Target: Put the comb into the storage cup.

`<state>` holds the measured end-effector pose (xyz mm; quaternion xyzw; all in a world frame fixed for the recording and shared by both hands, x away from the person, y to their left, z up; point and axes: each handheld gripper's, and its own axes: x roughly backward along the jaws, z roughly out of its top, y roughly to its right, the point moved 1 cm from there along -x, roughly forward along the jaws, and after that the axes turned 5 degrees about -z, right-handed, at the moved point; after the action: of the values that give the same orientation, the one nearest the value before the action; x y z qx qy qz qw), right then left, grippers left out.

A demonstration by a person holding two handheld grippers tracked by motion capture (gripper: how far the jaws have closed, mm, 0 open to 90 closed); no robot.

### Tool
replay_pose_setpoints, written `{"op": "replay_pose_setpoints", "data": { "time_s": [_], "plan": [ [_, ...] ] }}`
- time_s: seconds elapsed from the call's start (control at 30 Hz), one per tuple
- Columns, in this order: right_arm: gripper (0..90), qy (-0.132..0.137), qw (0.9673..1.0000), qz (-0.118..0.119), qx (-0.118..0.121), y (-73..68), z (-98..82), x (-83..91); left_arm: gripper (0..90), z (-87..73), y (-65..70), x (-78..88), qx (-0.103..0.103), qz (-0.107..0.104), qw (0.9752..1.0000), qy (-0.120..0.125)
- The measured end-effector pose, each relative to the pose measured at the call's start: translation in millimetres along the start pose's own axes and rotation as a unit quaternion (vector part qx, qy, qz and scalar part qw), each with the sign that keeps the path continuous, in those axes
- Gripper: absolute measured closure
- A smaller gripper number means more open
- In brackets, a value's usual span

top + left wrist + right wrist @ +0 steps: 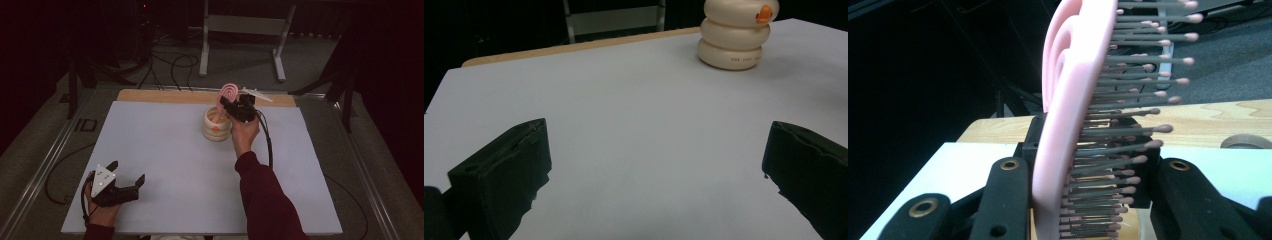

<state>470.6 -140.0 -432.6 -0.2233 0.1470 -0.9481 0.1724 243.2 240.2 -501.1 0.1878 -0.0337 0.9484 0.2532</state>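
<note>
- Left gripper point(127, 172): near corner of the table, at the person's left, held low over the white sheet point(165, 165); jaws wide apart, nothing between them; bare sheet visible between the two black jaws in the left gripper view.
- Right gripper point(226, 106): farther out, right of centre, raised at the end of an arm in a dark red sleeve point(262, 200); jaws clamped on a pink hairbrush point(227, 95).
- Pink hairbrush: long axis upright with a slight lean; oval head pointing up and away, handle end pointing down into the holder. In the right gripper view, brush seen edge-on point(1073, 115), back toward the left jaw, bristles point(1143, 95) sticking out sideways toward the right jaw, each with a pale pink tip.
- Cream holder point(216, 127): stacked rounded rings, upright, near the far edge of the sheet, just beside the right hand; small orange mark on its side point(764, 13); lower end of the brush inside its open top; other contents not discernible.
- Wooden table edge point(165, 96): bare strip beyond the sheet.
</note>
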Motion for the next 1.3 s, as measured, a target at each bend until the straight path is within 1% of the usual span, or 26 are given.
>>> {"op": "replay_pose_setpoints", "data": {
  "time_s": [0.37, 0.77, 0.97, 1.3],
  "plan": [
    [64.0, -0.002, 1.0, -0.003, -0.002, 0.7, -3.6, -2.4, 0.0, -0.2, 0.0, 0.2, 0.0, 0.001, 1.0, 0.0],
    [63.9, 0.002, 0.9999, 0.0, -0.014, 4.7, -4.8, -2.7, 0.0, -0.6, 0.0, 1.1, 0.0, 0.003, 1.0, 0.0],
    [63.8, 0.003, 0.9997, -0.002, -0.025, 8.2, -5.3, -2.5, 0.0, -1.0, -0.3, 2.0, 0.001, 0.004, 1.0, 0.0],
    [63.7, 0.003, 0.9996, -0.002, -0.029, 11.5, -5.8, -1.6, 0.0, -0.9, 0.2, 1.5, 0.001, 0.004, 1.0, 0.0]
  ]
}}
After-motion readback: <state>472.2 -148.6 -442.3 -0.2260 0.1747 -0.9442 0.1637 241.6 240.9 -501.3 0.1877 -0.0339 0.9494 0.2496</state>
